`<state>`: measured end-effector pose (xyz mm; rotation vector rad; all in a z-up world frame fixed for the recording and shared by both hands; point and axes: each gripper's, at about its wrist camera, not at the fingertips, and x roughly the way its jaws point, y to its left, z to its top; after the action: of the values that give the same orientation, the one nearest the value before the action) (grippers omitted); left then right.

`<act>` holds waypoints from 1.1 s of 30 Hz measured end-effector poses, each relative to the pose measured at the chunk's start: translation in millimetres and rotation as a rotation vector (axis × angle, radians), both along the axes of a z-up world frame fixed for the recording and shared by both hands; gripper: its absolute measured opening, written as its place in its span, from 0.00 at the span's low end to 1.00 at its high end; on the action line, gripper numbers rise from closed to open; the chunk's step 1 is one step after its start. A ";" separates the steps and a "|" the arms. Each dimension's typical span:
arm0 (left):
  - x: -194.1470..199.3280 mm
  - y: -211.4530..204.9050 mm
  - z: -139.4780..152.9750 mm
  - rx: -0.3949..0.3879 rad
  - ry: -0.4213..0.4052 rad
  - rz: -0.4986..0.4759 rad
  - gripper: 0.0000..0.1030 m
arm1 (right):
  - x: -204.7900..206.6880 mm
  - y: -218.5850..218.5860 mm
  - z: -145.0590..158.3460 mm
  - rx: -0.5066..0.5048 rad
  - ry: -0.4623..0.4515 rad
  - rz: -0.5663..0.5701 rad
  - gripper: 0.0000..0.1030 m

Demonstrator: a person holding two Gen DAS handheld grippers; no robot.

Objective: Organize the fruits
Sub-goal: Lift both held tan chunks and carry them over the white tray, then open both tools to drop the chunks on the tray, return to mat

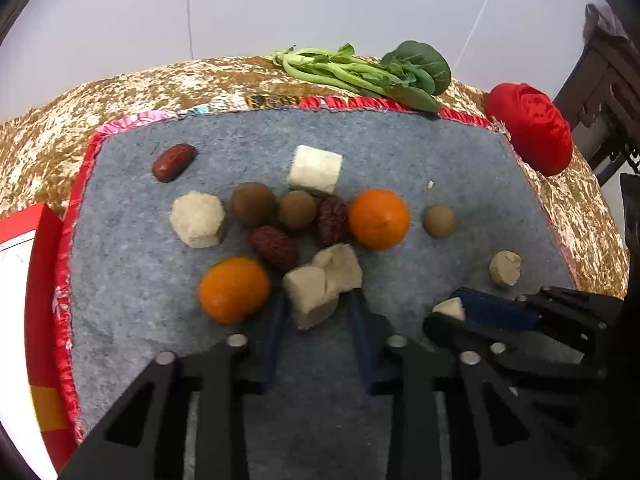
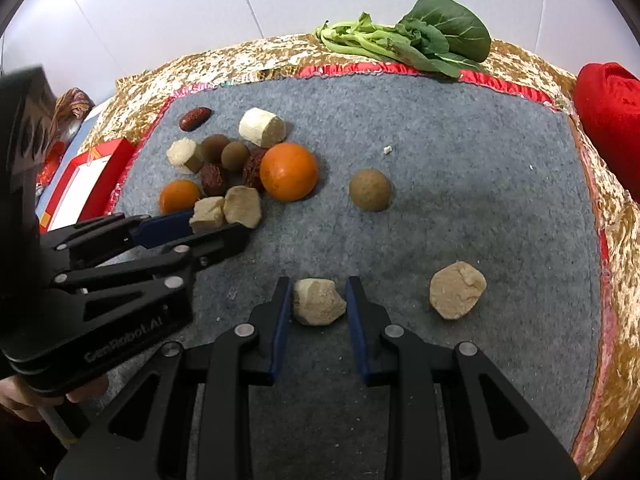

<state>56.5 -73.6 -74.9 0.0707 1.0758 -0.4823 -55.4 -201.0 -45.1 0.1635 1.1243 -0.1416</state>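
— Fruit first: where does it sit?
— Mostly in one cluster on the grey mat (image 1: 160, 320). Two oranges, one (image 1: 379, 219) at the cluster's 3 o'clock, the other (image 1: 234, 289) at its 7 o'clock. Between them lie two brown round fruits (image 1: 253, 204), touching each other, and two wrinkled dates (image 1: 274, 247). A third date (image 1: 173, 162) lies apart at 10 o'clock, and a lone brown fruit (image 1: 439, 221) sits at 3 o'clock from the far orange.
— And the pale chunks?
— A white block (image 1: 315, 169) at 12 o'clock, a beige one (image 1: 198, 219) at 9 o'clock, and a pair (image 1: 323, 280) pressed together at 6 o'clock.
— Left gripper?
— The left gripper (image 1: 318, 300) has its jaws apart, one on each side of the nearer chunk of that pair. Whether the pads (image 1: 276, 320) touch it I cannot tell.
— Right gripper?
— The right gripper (image 2: 318, 300) is also parted around a small beige lump (image 2: 319, 301). The left pad is just beside it and a gap shows on the right, so it has no grip. Another lump (image 2: 457, 289) lies on the mat at 3 o'clock from it.
— Outward?
— Leafy greens (image 1: 368, 74) at the mat's 12 o'clock edge, red cloth (image 1: 530, 132) at 2 o'clock, a red box (image 1: 40, 320) at 9 o'clock, all on a gold cloth (image 1: 120, 96)
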 end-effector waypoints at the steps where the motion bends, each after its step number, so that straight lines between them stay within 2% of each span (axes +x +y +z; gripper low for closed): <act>1: 1.0 4.8 -0.6 -0.020 0.010 0.005 0.21 | 0.2 -0.8 -0.2 0.005 -0.001 -0.003 0.28; 8: -6.2 15.5 5.7 -0.055 -0.011 -0.021 0.21 | -2.6 3.1 7.1 0.006 -0.020 -0.005 0.28; 12: -23.6 35.4 28.7 -0.089 -0.056 -0.033 0.21 | -2.8 13.3 21.1 0.027 -0.067 0.015 0.28; 15: -41.0 58.8 50.5 -0.076 -0.104 -0.007 0.21 | 2.4 34.1 30.1 0.045 -0.102 0.057 0.28; 18: -54.9 91.8 69.8 -0.035 -0.167 0.077 0.21 | 15.1 71.6 34.3 0.078 -0.114 0.141 0.28; 22: -71.0 162.4 82.4 -0.012 -0.194 0.270 0.21 | 32.8 130.8 37.3 0.108 -0.147 0.273 0.28; 27: -74.2 219.3 71.6 0.042 -0.143 0.437 0.21 | 44.6 201.0 30.1 0.124 -0.153 0.423 0.28; 30: -75.7 231.6 57.6 0.081 -0.103 0.467 0.21 | 48.3 229.2 19.6 0.133 -0.133 0.493 0.28; 33: -78.6 252.6 47.4 0.076 -0.060 0.501 0.22 | 50.7 242.1 7.4 0.149 -0.095 0.519 0.28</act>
<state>-22.1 179.1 -27.5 -0.1162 1.0090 0.0125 -4.7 41.1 -37.7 0.0062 1.0497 0.4083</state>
